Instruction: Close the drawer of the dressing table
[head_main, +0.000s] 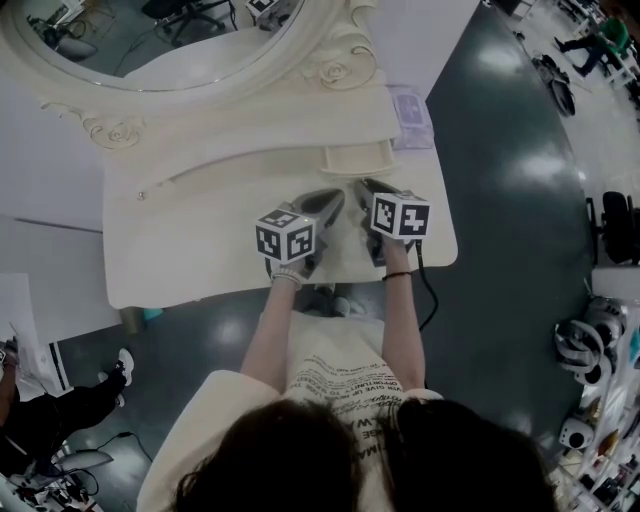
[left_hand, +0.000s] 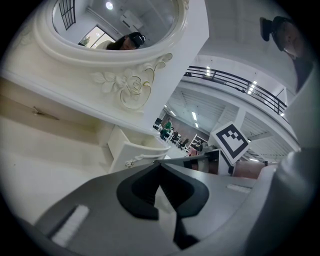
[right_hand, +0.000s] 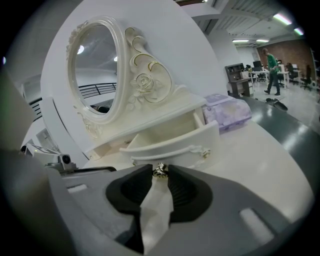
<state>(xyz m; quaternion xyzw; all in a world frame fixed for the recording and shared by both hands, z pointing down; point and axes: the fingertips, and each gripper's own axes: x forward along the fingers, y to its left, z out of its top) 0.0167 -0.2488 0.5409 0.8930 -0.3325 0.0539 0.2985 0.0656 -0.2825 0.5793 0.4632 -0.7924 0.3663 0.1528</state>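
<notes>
The cream dressing table has its small drawer pulled out under the oval mirror. In the right gripper view the drawer stands open just ahead. Its small gold knob sits between the tips of my right gripper, whose pads close on it from both sides. My left gripper hovers over the tabletop to the left of the drawer, shut with its tips together and nothing between them. From the head view both grippers lie side by side, pointing at the drawer.
A lilac patterned box sits on the table right of the drawer, against the mirror's base. The table's front edge is near my body. Dark polished floor surrounds the table, with people and equipment far off.
</notes>
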